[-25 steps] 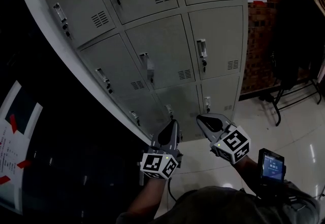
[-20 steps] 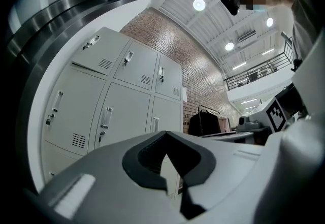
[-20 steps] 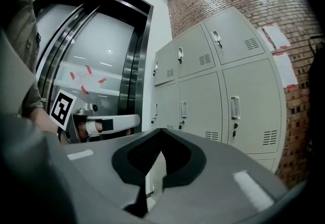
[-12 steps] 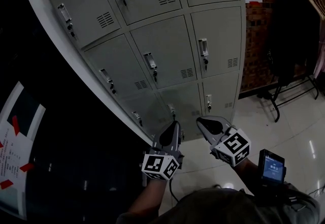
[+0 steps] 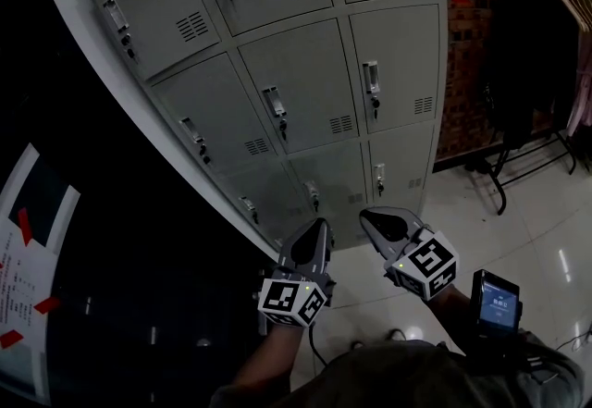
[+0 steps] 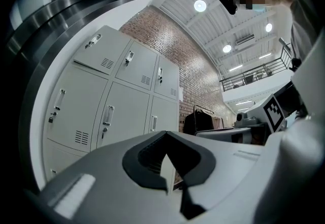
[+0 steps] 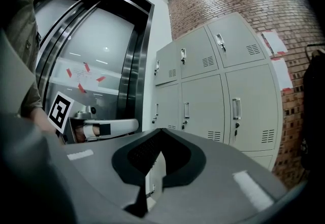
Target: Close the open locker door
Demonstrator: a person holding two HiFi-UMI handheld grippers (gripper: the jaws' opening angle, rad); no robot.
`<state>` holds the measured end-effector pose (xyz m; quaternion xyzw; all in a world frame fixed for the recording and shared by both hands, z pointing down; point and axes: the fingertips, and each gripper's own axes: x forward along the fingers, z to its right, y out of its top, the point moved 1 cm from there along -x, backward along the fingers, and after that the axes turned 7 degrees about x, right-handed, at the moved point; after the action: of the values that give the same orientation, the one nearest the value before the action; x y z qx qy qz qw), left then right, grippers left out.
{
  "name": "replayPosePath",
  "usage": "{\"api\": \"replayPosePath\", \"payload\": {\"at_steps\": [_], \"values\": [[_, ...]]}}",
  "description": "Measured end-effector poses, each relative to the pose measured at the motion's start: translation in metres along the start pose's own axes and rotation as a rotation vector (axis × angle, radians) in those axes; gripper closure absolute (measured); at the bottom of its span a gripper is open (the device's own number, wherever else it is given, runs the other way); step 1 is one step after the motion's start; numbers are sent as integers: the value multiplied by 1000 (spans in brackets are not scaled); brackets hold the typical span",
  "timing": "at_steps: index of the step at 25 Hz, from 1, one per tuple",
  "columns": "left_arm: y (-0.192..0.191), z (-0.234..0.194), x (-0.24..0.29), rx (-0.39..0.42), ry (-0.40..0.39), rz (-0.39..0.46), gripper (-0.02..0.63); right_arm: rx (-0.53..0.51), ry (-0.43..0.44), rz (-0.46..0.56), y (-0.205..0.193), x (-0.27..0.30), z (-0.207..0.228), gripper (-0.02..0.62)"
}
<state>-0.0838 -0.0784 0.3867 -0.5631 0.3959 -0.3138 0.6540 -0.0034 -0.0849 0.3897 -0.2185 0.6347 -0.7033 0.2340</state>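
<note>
Grey steel lockers (image 5: 305,73) are faced, 3 columns wide, and every door in view is judged to lie flush. The open door cannot be picked out. If it is there at all, it is probably in the dim lowest row, just beyond the tong tips and partly covered by them. From here the wrong door could be pushed, because the target has not been found. A closed tip could also skid on the smooth painted panel, or be caught on a handle (image 5: 370,75), if contact is made off-centre. A hard shove could make the door spring back unlatched. The left tongs (image 5: 317,228) and right tongs (image 5: 375,219) are held side by side, apart from the lockers. On each, the jaws are brought fully together, and nothing is gripped or touched.
</note>
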Motion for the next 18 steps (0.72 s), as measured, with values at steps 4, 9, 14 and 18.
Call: {"api": "replayPosePath", "payload": {"at_steps": [4,9,14,18], "values": [[4,-2,-1,-2,1,-9,607,-3,-1,-6,0,3,-3,607],[0,-3,-1,-2,-8,-4,607,-6,-3,-9,0,4,-2,607],[6,-3,1,-6,-3,-8,607,-6,-6,-8,3,5,-1,607],[2,-4,1,-7,-5,1,607,-6,-3,-8,3,6,-2,606]]}}
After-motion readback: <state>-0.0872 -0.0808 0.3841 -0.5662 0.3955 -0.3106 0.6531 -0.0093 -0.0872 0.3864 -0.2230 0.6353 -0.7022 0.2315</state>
